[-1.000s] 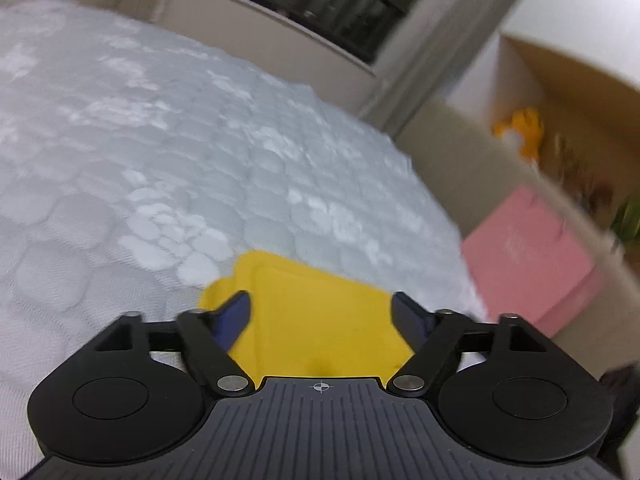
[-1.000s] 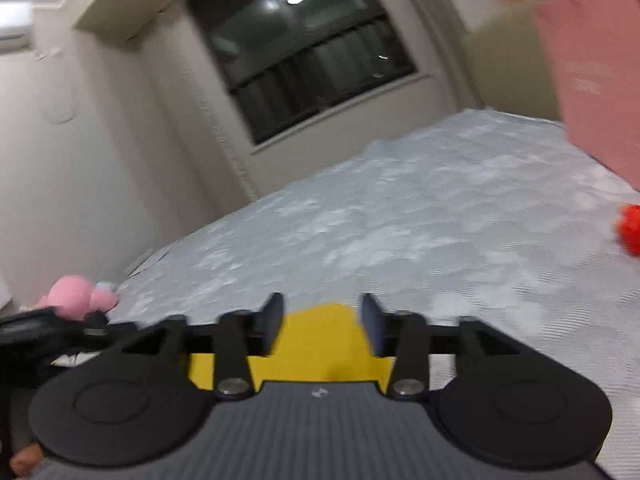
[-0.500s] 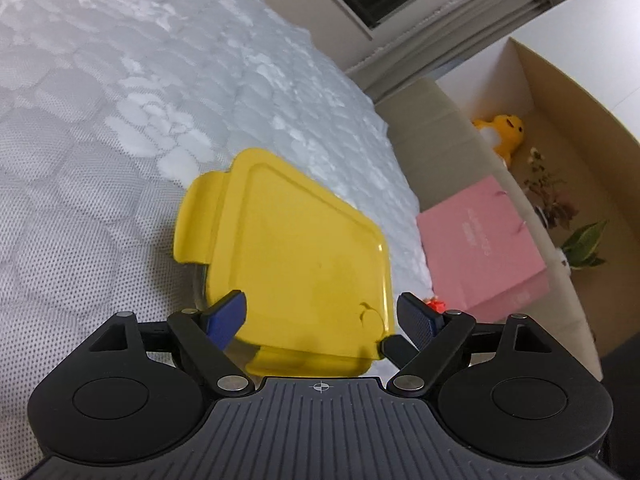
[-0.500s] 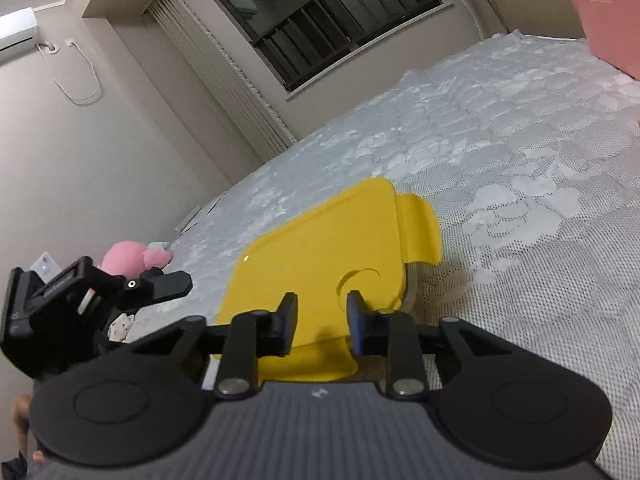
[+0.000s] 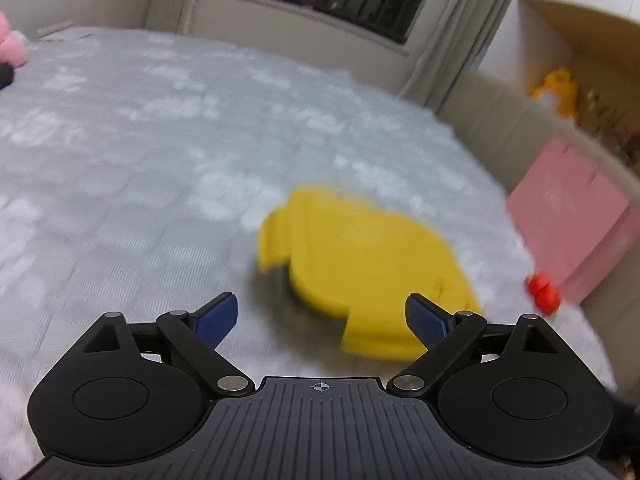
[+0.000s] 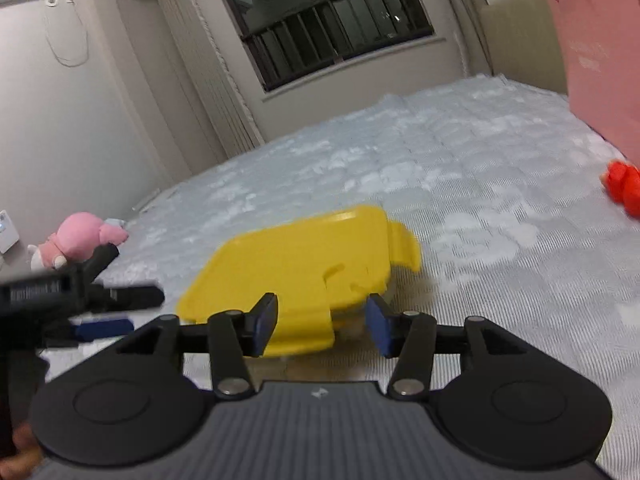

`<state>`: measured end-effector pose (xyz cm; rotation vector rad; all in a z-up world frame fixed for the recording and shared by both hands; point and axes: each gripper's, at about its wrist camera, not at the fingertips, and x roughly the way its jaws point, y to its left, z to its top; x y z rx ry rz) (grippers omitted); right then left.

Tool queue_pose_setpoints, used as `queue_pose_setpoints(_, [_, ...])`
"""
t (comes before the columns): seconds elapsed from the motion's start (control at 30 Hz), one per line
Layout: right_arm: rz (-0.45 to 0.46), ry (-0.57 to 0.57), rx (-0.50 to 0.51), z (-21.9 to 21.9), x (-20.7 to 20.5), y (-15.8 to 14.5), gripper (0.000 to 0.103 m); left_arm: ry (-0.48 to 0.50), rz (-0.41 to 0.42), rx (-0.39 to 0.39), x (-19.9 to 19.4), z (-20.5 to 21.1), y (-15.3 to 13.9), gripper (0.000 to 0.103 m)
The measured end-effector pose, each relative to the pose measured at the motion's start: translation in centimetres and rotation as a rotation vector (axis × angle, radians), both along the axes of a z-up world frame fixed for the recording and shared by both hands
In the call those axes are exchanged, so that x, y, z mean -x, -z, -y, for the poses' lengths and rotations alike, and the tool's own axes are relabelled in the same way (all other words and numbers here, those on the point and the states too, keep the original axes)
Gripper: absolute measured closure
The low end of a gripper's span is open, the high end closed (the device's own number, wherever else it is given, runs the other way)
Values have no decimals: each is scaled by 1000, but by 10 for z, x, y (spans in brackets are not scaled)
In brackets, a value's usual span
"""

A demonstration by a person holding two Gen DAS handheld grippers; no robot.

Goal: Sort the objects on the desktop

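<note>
Yellow plastic container lid (image 5: 364,264), squarish with rounded corners and side tabs, lies on grey quilted mattress (image 5: 160,152) with honeycomb stitching. Left gripper (image 5: 320,316) released, jaws spreading wide, blue pads clear of lid, nothing pinched. Right gripper (image 6: 322,324) jaws opening, near lid tab between them, pads not pressing. Pink paper bag (image 5: 576,216) at mattress edge, faint print unreadable. Small red toy (image 5: 542,290) beside bag. Pink plush (image 6: 80,240) at far side.

Dark barred window (image 6: 328,20), beige walls (image 6: 80,128)
</note>
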<state>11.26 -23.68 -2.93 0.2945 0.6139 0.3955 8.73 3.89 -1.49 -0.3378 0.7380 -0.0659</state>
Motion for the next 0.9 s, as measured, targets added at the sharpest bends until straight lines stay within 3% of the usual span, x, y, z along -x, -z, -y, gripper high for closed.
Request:
queue_pose_setpoints(0.1, [-22,10,33,0,20,3,33,-17,-89,-27,20,7,21,8])
queue_pose_setpoints(0.27, [-12,-12,148,-9,60,6,8,-16,-165,-77,50,21,42,6])
queue_pose_setpoints(0.37, [9,-12,227,-14,80,5,7,-7,-168,-144,65,34,42,5])
queue_pose_setpoints(0.53, [34,27,235,-14,91,-9,3,-13,-111,-265,87,48,24,3])
queue_pose_setpoints(0.67, [69,29,250,-17,97,-15,1,-64,-47,-319,99,50,12,0])
queue_pose_setpoints(0.9, [61,30,253,-18,94,-12,1,-94,-42,-307,100,47,9,0])
